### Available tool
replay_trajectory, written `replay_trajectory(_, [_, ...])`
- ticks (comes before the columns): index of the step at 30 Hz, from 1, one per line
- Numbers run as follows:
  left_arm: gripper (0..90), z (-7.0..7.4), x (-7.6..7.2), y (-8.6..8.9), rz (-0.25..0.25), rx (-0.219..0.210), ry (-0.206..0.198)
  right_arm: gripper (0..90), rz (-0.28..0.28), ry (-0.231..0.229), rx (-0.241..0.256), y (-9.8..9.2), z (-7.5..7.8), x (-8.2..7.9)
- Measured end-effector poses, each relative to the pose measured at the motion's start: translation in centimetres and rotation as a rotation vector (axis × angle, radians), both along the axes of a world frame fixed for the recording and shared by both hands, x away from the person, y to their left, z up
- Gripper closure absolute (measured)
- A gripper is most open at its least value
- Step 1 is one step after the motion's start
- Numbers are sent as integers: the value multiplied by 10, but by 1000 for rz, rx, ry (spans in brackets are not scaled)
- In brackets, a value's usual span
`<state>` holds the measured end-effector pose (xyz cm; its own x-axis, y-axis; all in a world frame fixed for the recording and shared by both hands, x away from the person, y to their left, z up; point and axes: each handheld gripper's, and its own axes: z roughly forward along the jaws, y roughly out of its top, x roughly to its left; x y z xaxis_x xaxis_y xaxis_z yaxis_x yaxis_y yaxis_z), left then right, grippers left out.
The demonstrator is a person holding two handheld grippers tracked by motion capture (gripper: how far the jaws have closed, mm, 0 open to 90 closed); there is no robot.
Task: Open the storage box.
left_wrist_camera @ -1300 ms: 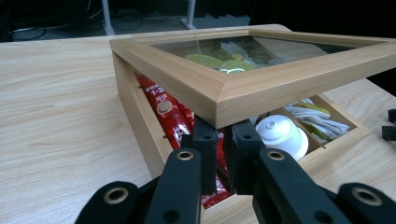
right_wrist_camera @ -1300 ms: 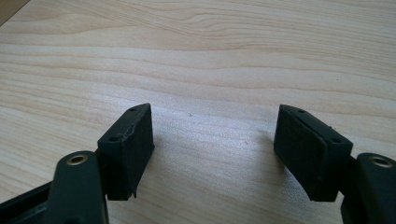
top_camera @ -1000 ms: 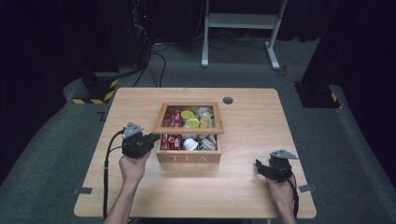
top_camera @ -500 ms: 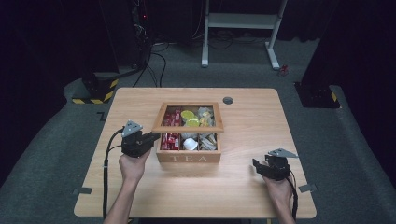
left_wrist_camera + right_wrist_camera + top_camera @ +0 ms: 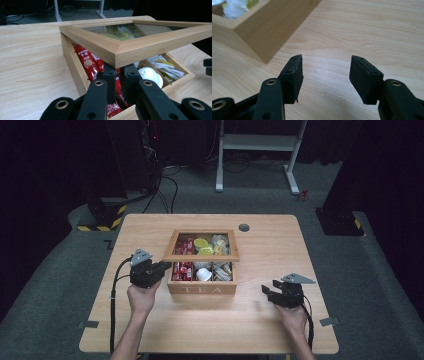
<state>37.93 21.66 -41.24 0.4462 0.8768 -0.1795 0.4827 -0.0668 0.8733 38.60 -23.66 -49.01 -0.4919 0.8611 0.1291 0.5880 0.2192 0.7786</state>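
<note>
We found the pale wooden tea box point(image 5: 202, 270) standing near the middle of the light wooden table point(image 5: 150, 335), its glass-paned wooden lid point(image 5: 140, 42) raised at its front edge and tilted up on the far-side hinge. The left gripper point(image 5: 117, 75) sat at the box's front left corner, directly under that lid. Its jaws were drawn nearly together beneath the lid's near corner; we could not tell whether they pinched the frame or merely propped it from below. Behind them we noted red sachets point(image 5: 87, 62) and a white lidded cup point(image 5: 148, 73) in the compartments. The lid's front edge ran left to right across the table, so in our judgement any further lift would swing it up and away from the person. The right gripper point(image 5: 325, 77) hovered well clear of the box, off its front right corner, jaws wide apart and holding nothing. The left hand was plainly the nearer.
</note>
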Motion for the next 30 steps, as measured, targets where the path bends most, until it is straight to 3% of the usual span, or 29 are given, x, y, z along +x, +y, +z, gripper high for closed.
replay_trajectory(14, [832,0,0,0,1,-9,-3,506,97,-47,53,26,20,7])
replay_trajectory(30, [833,1,1,1,2,-19,-6,524,176,-84,52,53,38,14])
